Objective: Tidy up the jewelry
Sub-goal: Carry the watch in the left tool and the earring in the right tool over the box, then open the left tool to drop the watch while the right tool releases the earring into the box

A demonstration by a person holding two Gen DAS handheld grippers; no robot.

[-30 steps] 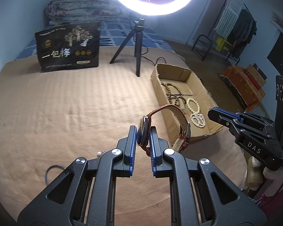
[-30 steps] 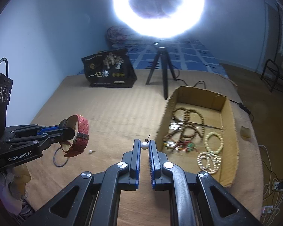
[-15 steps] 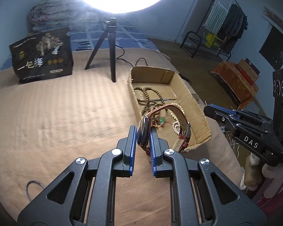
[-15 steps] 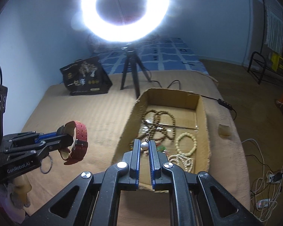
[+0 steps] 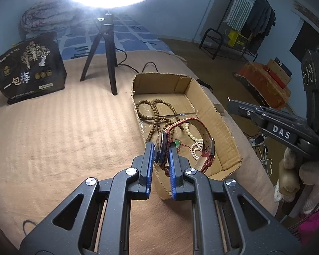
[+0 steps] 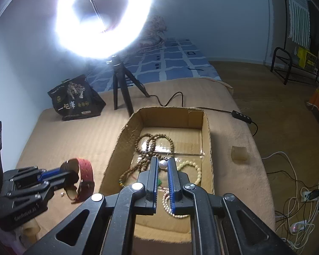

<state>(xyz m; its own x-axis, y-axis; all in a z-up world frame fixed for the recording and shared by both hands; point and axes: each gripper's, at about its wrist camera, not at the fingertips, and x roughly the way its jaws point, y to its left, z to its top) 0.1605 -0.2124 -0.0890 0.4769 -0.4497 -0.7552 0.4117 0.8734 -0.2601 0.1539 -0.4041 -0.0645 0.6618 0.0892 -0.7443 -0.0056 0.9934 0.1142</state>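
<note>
My left gripper is shut on the case of a wristwatch with a red strap, held over the near left edge of a cardboard box. In the right wrist view that gripper and the watch's red strap hang left of the cardboard box. My right gripper is shut on a pearl earring above the box's inside. Brown bead strings and pale bead bracelets lie in the box.
A ring light on a black tripod stands behind the box, with a black printed bag to its left. A small pearl lies on the tan blanket. Cables and a power strip lie on the floor right of the bed.
Both grippers moved right toward the box, each keeping its hold. The earring went from beside the box to over its inside. The watch now overlaps the box's near left edge.
</note>
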